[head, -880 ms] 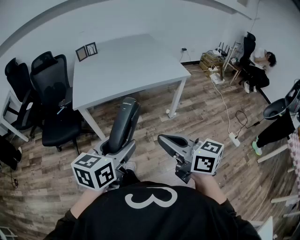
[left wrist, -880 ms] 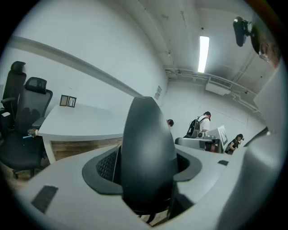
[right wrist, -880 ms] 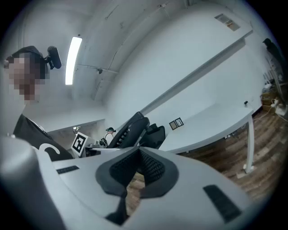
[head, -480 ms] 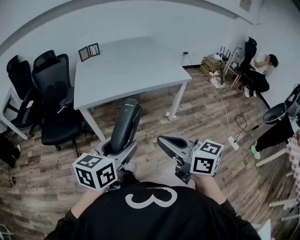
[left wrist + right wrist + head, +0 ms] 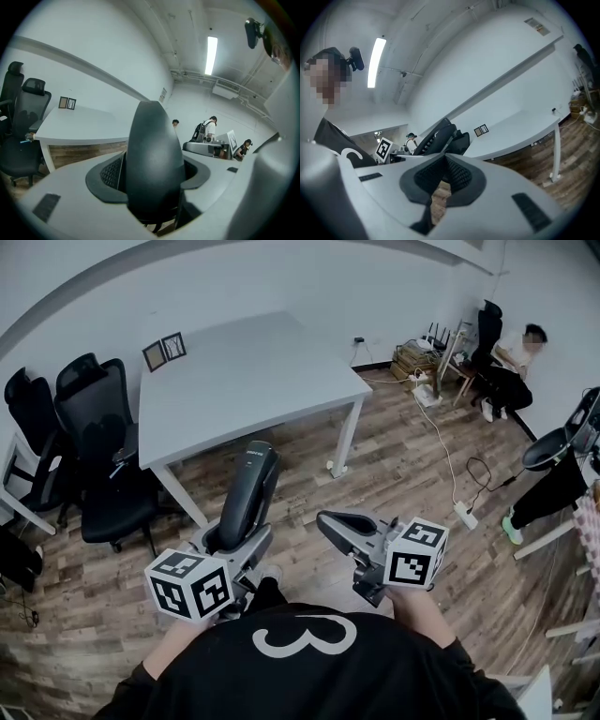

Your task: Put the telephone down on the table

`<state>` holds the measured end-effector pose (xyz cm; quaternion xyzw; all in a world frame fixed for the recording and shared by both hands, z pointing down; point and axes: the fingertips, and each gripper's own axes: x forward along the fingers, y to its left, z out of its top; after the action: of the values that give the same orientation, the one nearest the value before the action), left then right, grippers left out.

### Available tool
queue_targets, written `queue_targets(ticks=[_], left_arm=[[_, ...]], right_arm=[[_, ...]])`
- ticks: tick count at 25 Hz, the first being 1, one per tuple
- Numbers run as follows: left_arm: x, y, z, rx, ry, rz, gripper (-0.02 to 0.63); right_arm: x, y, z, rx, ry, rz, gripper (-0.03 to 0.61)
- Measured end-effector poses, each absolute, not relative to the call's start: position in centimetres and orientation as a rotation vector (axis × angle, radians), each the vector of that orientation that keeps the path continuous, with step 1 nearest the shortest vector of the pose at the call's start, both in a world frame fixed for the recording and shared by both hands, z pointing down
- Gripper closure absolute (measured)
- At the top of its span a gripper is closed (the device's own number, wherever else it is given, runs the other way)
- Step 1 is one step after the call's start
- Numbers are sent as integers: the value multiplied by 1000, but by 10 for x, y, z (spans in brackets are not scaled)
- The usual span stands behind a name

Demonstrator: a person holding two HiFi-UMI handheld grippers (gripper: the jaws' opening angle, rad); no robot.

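Head view: mid-carry, by the look of it; telephone (image 5: 249,491) upright in left gripper (image 5: 231,542) at six o'clock, table (image 5: 246,373) well apart toward twelve.

Left gripper view: jaws wide, clamped on telephone.

Right gripper view: right gripper (image 5: 443,174) pinched together, empty.

Next, probably: step forward, lower, release.

Our kit, seen from the head view:
- Black shirt (image 5: 309,681) fills 6 o'clock, with a big white "3" (image 5: 302,635) printed on it. Black sleeves run out toward 7 and 5 o'clock.
- Left gripper (image 5: 236,538): light grey moulded shell, rounded edges.
- Left cube (image 5: 189,585) at 7 o'clock: white faces, black square markers, softened corners.
- Right gripper (image 5: 326,520): same grey shell.
- Right cube (image 5: 414,555) at 4 o'clock: same white and black style, different codes.

Our right gripper view shows dark pads (image 5: 459,175) with a fine ribbed texture set in dark surrounds. Small dark rectangular insets (image 5: 529,209) sit further back on the grey.
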<state>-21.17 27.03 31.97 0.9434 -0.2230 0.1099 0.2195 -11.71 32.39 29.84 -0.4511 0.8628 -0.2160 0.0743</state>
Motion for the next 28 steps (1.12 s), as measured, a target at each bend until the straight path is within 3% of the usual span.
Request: queue_targets(ticks=[15, 28], left_arm=[[-166, 223, 340, 2565, -503, 340, 325], [-112, 38, 359, 2503, -511, 407, 325]], right_arm=[[-80, 280, 319, -1419, 2513, -741, 571], [-24, 95, 340, -1422, 2457, -859, 571]])
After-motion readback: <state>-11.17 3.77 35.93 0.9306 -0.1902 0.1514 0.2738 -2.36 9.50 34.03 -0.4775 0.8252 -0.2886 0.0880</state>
